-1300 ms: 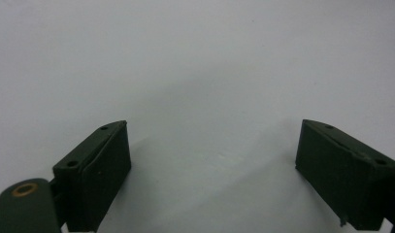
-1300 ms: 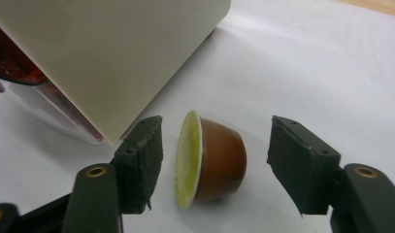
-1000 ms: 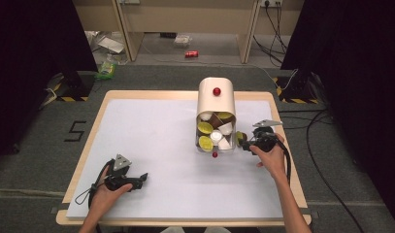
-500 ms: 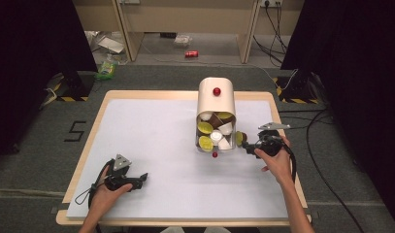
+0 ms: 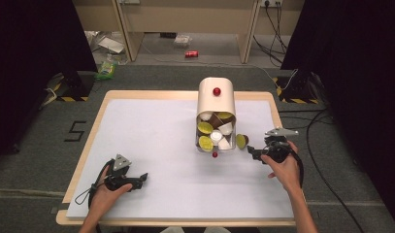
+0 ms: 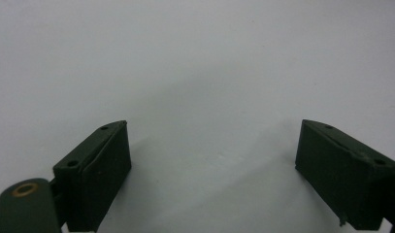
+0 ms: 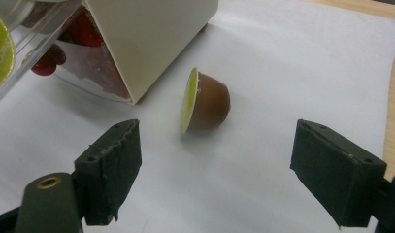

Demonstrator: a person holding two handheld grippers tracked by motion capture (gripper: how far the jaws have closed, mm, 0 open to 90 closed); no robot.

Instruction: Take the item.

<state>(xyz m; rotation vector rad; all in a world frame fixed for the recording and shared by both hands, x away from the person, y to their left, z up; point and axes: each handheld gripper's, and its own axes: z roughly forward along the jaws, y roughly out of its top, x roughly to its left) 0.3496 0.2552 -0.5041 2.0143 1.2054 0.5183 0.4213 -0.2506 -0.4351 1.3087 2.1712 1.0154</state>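
Lying on its side on the white sheet, the brown coffee capsule [image 7: 205, 101] with its yellow-green foil lid rested just beside the corner of the tipped cream capsule holder [image 5: 216, 97], apart from the others crowding the holder's mouth. The right gripper [image 5: 255, 152] sat near it, jaws wide apart and lately opening, nothing between them, the capsule ahead of their tips. I judged the round cup could roll off across the sheet if one jaw nudged it first, or skid against the holder and jam there. A careless push might also jolt the holder and spill more capsules onto the table [image 5: 151, 95]. The left gripper [image 5: 142, 178] rested well apart at the near edge, jaws open and empty.
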